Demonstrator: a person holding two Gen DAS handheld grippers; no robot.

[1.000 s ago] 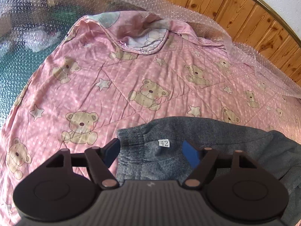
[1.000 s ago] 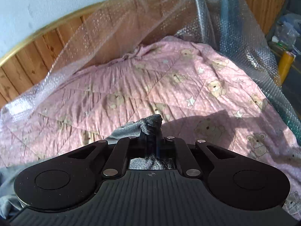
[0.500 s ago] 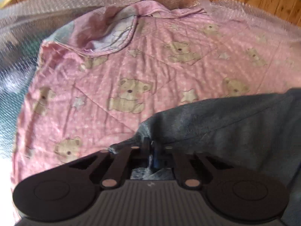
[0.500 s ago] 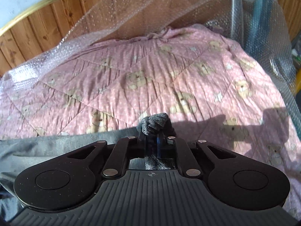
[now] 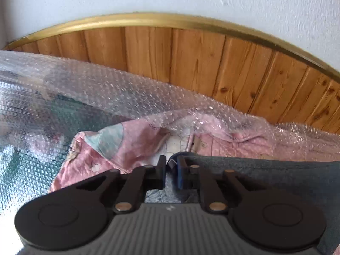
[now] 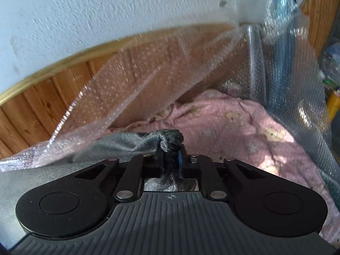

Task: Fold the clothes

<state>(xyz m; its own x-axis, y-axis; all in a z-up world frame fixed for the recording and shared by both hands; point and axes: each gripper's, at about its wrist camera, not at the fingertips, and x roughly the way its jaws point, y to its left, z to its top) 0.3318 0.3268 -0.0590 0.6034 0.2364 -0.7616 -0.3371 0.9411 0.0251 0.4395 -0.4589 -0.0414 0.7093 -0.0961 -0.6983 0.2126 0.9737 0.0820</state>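
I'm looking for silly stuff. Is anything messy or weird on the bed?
Yes. The pink bear blanket is bunched up with a corner flipped over at the far end, and loose bubble wrap sags across it from the wooden wall panelling.

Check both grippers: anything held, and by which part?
Both have the grey garment between their fingers while the jaws are opening. Right gripper: a bunched edge, still pinched. Left gripper: a gap shows, with the garment's edge there; grip cannot be told.
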